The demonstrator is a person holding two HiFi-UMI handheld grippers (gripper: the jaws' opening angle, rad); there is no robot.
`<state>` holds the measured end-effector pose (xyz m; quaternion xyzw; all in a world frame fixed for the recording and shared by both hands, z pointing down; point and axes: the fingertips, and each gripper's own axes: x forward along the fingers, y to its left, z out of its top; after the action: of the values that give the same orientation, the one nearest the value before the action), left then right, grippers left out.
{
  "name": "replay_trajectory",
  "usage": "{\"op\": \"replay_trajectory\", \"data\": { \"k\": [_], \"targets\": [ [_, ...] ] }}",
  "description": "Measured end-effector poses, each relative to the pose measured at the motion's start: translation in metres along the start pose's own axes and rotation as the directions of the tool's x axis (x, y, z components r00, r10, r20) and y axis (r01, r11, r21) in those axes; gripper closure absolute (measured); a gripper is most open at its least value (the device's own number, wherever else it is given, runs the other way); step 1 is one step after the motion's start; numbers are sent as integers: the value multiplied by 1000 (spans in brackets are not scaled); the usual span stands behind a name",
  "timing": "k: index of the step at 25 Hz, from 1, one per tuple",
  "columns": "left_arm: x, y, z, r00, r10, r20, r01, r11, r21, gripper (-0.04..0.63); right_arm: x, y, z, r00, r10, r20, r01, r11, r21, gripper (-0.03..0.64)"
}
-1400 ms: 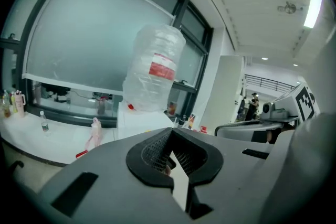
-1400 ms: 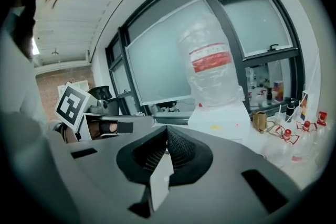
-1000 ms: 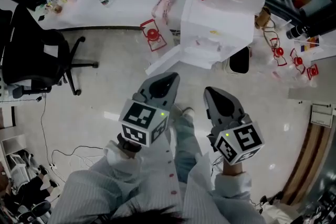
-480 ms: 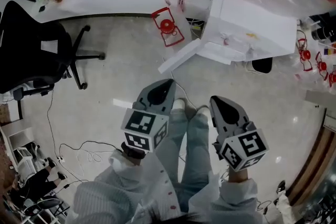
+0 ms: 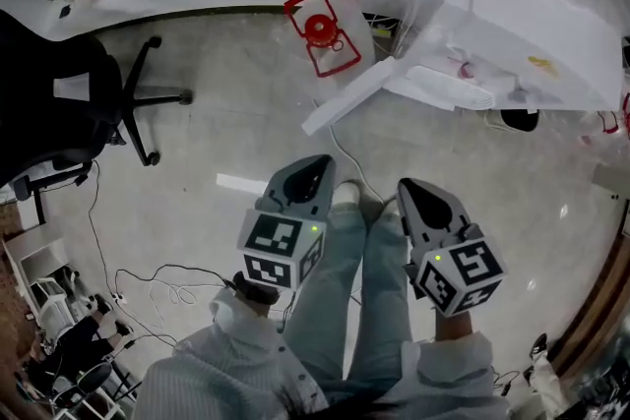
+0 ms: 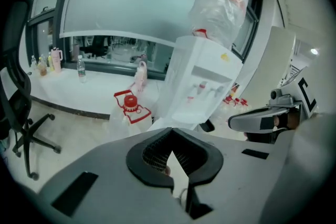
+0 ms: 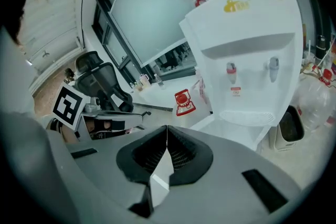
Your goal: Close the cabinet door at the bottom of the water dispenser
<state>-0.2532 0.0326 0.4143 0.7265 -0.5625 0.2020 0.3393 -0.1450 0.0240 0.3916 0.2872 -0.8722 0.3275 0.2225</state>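
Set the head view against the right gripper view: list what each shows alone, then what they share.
Only the head view: the person's legs, the floor cables and the marker cube on the right hand-held gripper.
Only the right gripper view: the large window pane and that gripper's ribbed pads, meeting at their tips.
Both: the water dispenser, its open cabinet door, the red-capped jug, the black office chair and the left hand-held gripper.

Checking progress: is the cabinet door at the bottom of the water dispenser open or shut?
Open. In the head view the cabinet door stands swung out at an angle from the base of the water dispenser.
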Motion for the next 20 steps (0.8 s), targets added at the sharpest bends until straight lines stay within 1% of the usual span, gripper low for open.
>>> {"op": "replay_trajectory", "data": {
  "k": [4, 9, 14, 20],
  "targets": [
    [19, 20, -31, 999, 6, -45, -7, 1000, -15, 584, 25, -8, -22, 1000, -2, -17, 2, 1000, 7, 603],
    [48, 41, -74, 994, 17, -108, -22, 999, -39, 584, 55, -20, -63, 998, -5, -59, 8, 999, 42, 603],
    [80, 61, -99, 989, 25, -146, -26, 1000, -2, 584, 85, -21, -96, 996, 20, -88, -13, 997, 80, 603],
    [113, 92, -110, 989, 35, -141, -28, 998, 49, 584, 108, -22, -127, 991, 35, -129, -20, 993, 114, 603]
  ]
}}
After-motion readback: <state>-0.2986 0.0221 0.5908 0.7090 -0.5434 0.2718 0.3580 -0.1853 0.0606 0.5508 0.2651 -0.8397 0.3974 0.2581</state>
